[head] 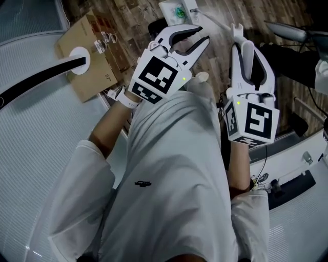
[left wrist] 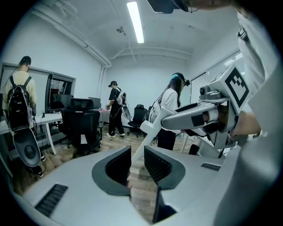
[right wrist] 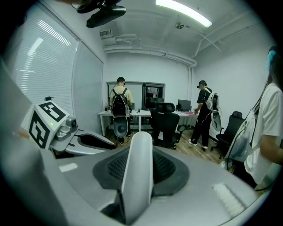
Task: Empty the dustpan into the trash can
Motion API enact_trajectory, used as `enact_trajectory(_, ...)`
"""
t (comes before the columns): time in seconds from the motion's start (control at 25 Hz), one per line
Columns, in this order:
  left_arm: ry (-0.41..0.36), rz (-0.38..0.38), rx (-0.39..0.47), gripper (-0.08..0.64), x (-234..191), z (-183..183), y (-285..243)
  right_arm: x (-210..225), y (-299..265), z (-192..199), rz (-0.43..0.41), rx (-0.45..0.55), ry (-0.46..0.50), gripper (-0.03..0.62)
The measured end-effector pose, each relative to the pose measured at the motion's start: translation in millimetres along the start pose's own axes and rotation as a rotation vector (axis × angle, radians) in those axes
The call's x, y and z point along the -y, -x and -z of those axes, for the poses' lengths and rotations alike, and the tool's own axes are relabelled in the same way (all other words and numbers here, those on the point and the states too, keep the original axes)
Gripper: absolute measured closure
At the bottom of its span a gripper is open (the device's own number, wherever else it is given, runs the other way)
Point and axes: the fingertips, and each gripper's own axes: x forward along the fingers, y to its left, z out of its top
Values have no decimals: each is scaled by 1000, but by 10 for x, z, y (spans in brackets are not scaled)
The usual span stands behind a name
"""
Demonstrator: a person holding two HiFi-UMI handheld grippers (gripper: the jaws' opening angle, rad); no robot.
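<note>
My right gripper [head: 248,51] is shut on a white rounded handle [right wrist: 138,176], most likely the dustpan's. The handle's tip [head: 236,29] sticks out past the fingers, and the pan itself is hidden. In the left gripper view the same handle [left wrist: 148,130] slants down from the right gripper [left wrist: 208,119]. My left gripper [head: 203,34] is held up beside it, open, with nothing between its jaws [left wrist: 137,152]. It also shows at the left of the right gripper view [right wrist: 66,132]. A white container [head: 177,11] with something green inside stands on the wooden floor ahead; I cannot tell whether it is the trash can.
A cardboard box [head: 92,56] lies on the floor at the left, with a black curved bar [head: 41,77] over it. Ahead are a black office chair [right wrist: 166,121], desks and several standing people, one with a backpack [right wrist: 120,110] and one close by [left wrist: 170,110].
</note>
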Motion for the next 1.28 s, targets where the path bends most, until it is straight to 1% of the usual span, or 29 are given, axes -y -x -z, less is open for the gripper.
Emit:
enact_trajectory(0.2,-107,87,-15,439,100,1,-167,-83,36,-63,-11,2,13,466)
enact_trajectory(0.44,-225,181,-41,422,182,33,-376,-171,62,-114,-16,9,18,466)
enact_trajectory(0.56,-257,208,-38,420,215,4,-454,-193,70,-159,-22,12,20,466)
enact_trajectory(0.76,-281,236,-22,417,320,-25,-473,-279,194,-187,-28,21,32,466)
enact_trajectory(0.96,-272,218,11,437,372,-58,-429,-333,300,-150,-35,26,22,466)
enact_trajectory(1.12,-282,198,-6,443,330,13,-386,-415,270,-114,-73,22,50,466)
enact_trajectory(1.28,-242,165,7,443,288,24,-394,-425,228,-107,-89,10,69,466)
